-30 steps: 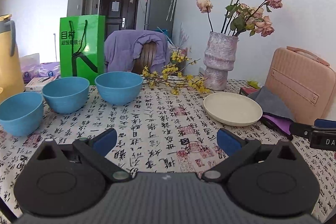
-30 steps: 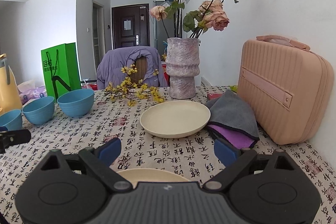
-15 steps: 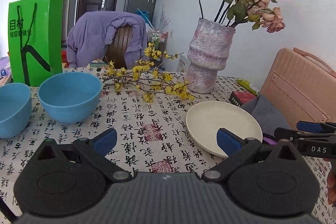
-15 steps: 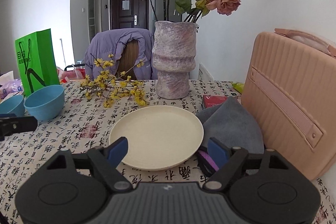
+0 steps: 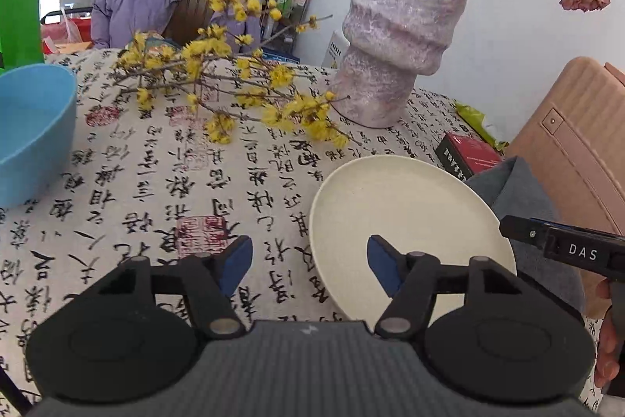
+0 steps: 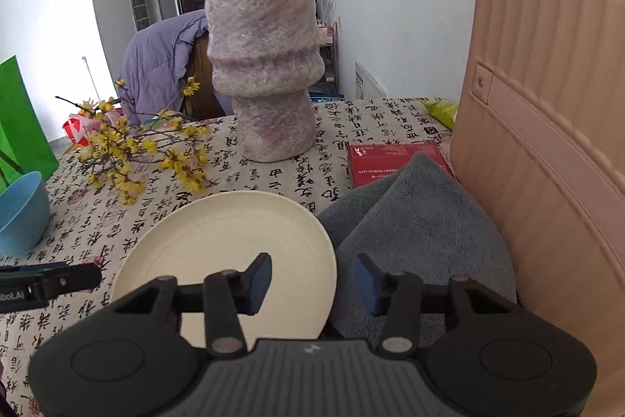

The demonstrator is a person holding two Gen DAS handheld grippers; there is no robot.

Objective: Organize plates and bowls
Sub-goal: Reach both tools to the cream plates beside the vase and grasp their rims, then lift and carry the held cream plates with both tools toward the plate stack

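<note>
A cream plate (image 5: 406,217) lies on the calligraphy tablecloth; it also shows in the right wrist view (image 6: 230,253). My left gripper (image 5: 308,266) is open and empty, straddling the plate's left rim. My right gripper (image 6: 310,280) is open and empty, straddling the plate's right rim, with one finger over the plate and one over the grey cloth (image 6: 422,229). A blue bowl (image 5: 31,131) stands at the left; it also shows in the right wrist view (image 6: 21,213).
A stone-like vase (image 5: 398,42) with dried roses stands behind the plate. Yellow flower branches (image 5: 234,88) lie beside it. A red box (image 6: 394,159), the grey cloth and a pink case (image 6: 547,127) are on the right. A green bag (image 6: 19,127) stands far left.
Both grippers have moved forward and closed in on the cream plate from either side. The jaws have narrowed somewhat. The other bowls have left the view.
</note>
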